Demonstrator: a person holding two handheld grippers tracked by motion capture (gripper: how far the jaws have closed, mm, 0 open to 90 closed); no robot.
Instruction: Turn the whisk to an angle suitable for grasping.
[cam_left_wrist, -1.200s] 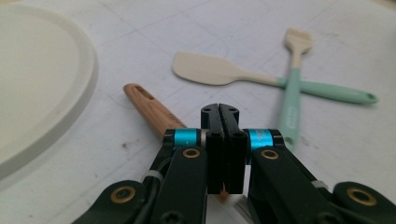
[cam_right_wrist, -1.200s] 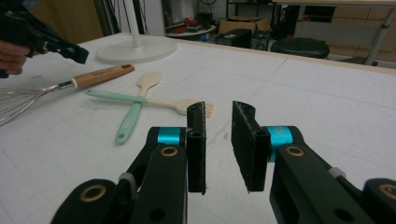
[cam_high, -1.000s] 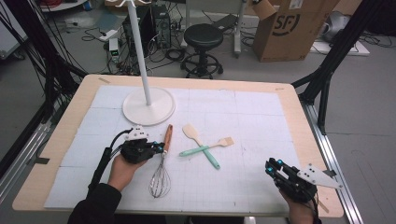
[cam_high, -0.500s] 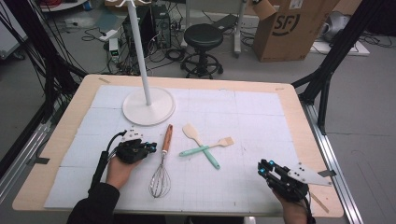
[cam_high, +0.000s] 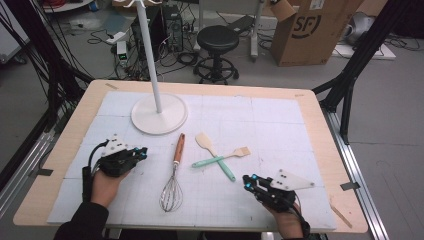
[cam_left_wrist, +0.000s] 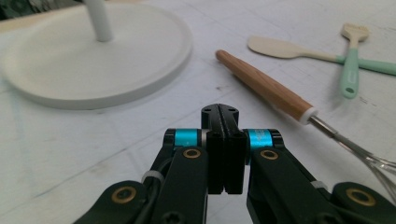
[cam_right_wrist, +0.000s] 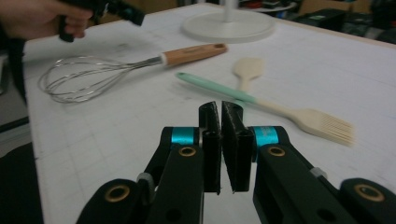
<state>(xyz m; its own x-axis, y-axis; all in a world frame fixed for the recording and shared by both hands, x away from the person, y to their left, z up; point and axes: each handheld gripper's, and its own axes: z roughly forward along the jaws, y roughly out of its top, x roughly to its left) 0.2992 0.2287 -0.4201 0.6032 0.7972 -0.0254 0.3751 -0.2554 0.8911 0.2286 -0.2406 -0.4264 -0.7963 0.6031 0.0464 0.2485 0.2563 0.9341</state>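
Observation:
My left gripper (cam_high: 141, 152) rests shut and empty on the white mat, left of a whisk (cam_high: 176, 165) with a wooden handle. In the left gripper view the jaws (cam_left_wrist: 220, 111) are pressed together, and the whisk handle (cam_left_wrist: 266, 87) lies ahead to the right. My right gripper (cam_high: 248, 181) sits near the front right, just below a cream spatula (cam_high: 215, 156) crossed with a mint-handled brush (cam_high: 224, 157). Its jaws (cam_right_wrist: 220, 108) have just closed to a hairline gap with nothing between them. The brush (cam_right_wrist: 322, 123), spatula (cam_right_wrist: 247, 68) and whisk (cam_right_wrist: 84, 81) lie beyond them.
A white stand with a round base (cam_high: 159, 115) and a tall pole stands at the back left of the mat. The wooden table edge (cam_high: 330, 130) frames the mat. A stool (cam_high: 218, 40) and a cardboard box (cam_high: 312, 30) are on the floor behind.
Both hands have slid to the left across the mat. The left gripper has drawn away from the whisk handle. The right gripper has come in toward the crossed spatula and brush.

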